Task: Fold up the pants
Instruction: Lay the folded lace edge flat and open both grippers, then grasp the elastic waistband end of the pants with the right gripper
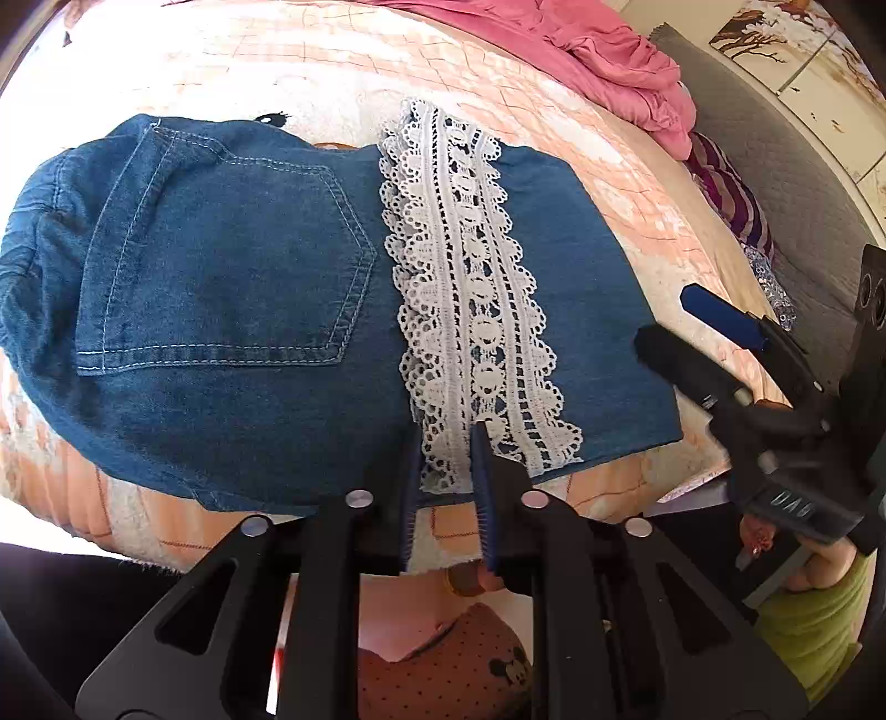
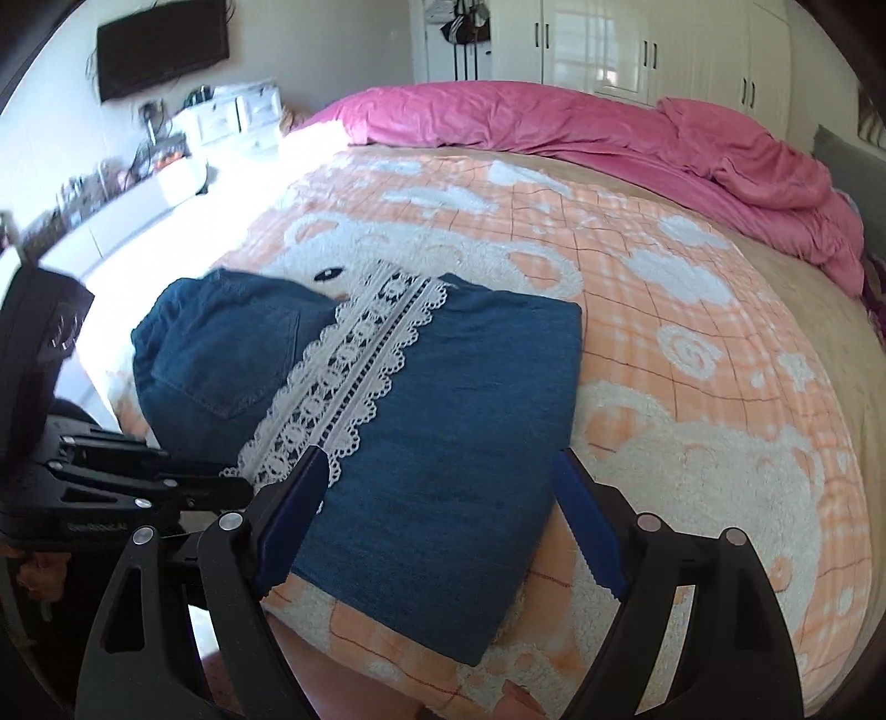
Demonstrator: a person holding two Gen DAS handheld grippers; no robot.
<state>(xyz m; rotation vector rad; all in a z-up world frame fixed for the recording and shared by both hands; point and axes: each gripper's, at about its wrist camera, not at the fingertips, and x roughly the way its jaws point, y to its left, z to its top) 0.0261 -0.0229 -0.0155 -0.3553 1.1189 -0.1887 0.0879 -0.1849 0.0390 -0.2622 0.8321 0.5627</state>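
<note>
The blue denim pants lie folded on the bed, back pocket up, with a white lace hem laid across them. My left gripper is nearly shut, its fingers pinching the near end of the lace hem. My right gripper is open, its fingers straddling the folded leg end of the pants without touching it. The lace also shows in the right wrist view. The right gripper appears in the left wrist view, just off the pants' right edge.
The bed has an orange and white bear-pattern blanket. A crumpled pink duvet lies along its far side. White wardrobes and a wall television stand beyond. A grey headboard is at the right.
</note>
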